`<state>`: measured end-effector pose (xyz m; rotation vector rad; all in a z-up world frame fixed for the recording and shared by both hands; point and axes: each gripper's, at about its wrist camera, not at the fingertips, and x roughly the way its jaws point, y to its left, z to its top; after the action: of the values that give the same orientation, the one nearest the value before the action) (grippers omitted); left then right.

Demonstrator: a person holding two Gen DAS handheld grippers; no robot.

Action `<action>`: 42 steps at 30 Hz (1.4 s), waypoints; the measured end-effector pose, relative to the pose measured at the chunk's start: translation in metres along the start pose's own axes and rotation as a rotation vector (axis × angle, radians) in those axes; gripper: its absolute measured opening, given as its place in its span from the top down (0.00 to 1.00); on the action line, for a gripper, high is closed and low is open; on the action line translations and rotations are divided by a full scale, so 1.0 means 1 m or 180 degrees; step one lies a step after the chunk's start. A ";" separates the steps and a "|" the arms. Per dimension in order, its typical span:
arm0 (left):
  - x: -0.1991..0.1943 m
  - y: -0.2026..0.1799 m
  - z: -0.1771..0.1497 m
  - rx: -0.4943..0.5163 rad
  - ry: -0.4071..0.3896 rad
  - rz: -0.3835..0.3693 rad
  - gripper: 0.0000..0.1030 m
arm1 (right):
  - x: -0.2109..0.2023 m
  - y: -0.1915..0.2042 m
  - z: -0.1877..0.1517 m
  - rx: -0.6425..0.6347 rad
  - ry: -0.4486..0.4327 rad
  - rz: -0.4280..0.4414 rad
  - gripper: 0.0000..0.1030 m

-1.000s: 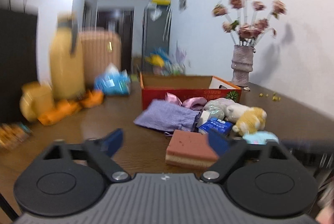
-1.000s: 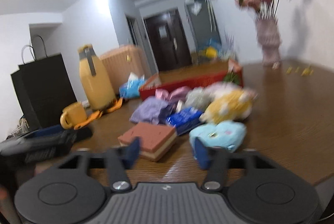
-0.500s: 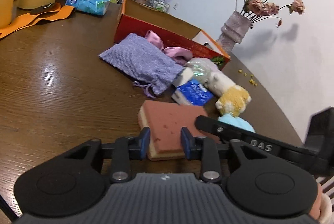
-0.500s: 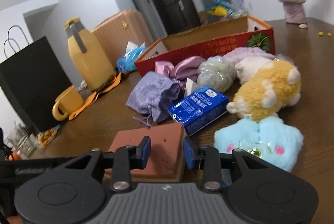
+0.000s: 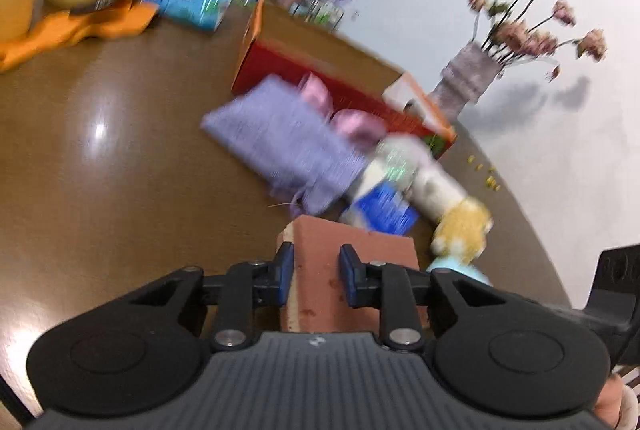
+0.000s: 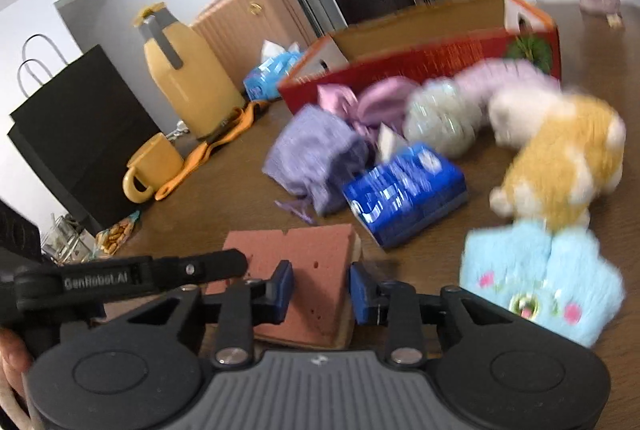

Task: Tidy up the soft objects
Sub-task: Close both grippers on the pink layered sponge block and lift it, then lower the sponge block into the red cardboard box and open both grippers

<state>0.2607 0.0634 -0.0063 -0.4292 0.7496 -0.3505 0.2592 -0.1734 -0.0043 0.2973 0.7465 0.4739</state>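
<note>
The brown tabletop [image 5: 100,157] carries everything, and the biggest thing on it is the open red box [image 6: 432,57] at the far side, its flaps up; I judge it the likely home for the soft items, since they lie heaped just in front of it. That heap runs from the lilac knitted pouch [image 6: 316,157] and the pink satin bow [image 6: 368,105] against the box wall, through a pale shiny bundle [image 6: 440,117], to the yellow-and-white plush [image 6: 560,161], the light blue plush [image 6: 540,282] and the blue tissue packet [image 6: 404,189], all touching or nearly so, as if tipped out together for sorting. Off to the side stand a yellow jug [image 6: 188,69] and a yellow mug [image 6: 152,165], hard things that look to be no part of the job. Nearest the cameras is the reddish-brown sponge [image 6: 304,262], the item in hand: it sits apart from the heap at the near edge. The left gripper [image 5: 316,270] has its jaws narrowed on one corner of the sponge, both pads pressed against it, and in that view the block looks tilted up off the wood, though blur leaves this uncertain. The right gripper [image 6: 320,290] has its jaws narrow across the sponge's other end, the pads at or against its sides; two grips probably keep a floppy block from folding.
</note>
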 end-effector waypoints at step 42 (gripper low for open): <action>0.056 -0.056 0.261 0.1178 -0.0885 0.1446 0.16 | 0.006 -0.082 0.291 -0.0531 -0.0538 -0.1078 0.10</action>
<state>0.4772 0.0545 0.1599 0.0482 0.4764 0.0036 0.4943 -0.2675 0.1613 0.0507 0.5737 0.1851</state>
